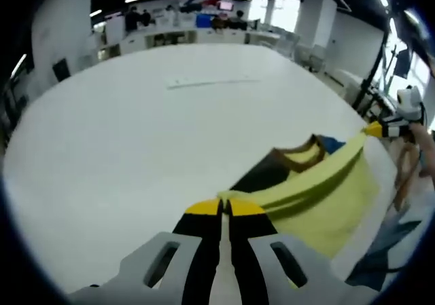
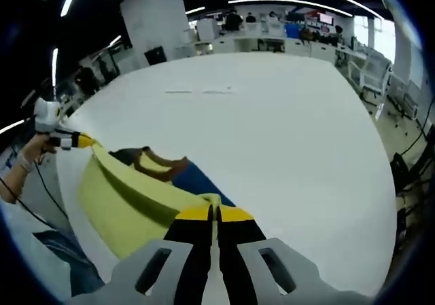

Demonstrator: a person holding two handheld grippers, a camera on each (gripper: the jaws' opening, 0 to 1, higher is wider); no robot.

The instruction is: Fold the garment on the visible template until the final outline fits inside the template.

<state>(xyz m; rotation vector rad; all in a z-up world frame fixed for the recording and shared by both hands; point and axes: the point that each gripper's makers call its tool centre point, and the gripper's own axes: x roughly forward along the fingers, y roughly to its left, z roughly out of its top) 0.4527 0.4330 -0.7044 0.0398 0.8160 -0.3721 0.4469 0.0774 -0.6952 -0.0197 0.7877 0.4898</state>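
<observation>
A yellow garment (image 1: 326,189) with a brown collar (image 1: 299,157) hangs stretched between both grippers above the white table (image 1: 136,135). My left gripper (image 1: 224,206) is shut on one corner of its edge, and the cloth runs taut up to my right gripper (image 1: 380,130) at the far right. In the right gripper view, my right gripper (image 2: 214,213) is shut on the garment (image 2: 129,196), with the collar (image 2: 160,162) behind the fold. The left gripper (image 2: 76,140) pinches the far corner, held by a hand (image 2: 27,159). A blue patch (image 2: 197,183) and a dark patch (image 1: 262,176) show beneath; I cannot tell whether they are the template.
A thin pale strip (image 1: 211,82) lies across the far middle of the table. Desks, screens and chairs (image 2: 367,70) line the back of the room. The table's near edge runs beside the person's legs (image 2: 61,250).
</observation>
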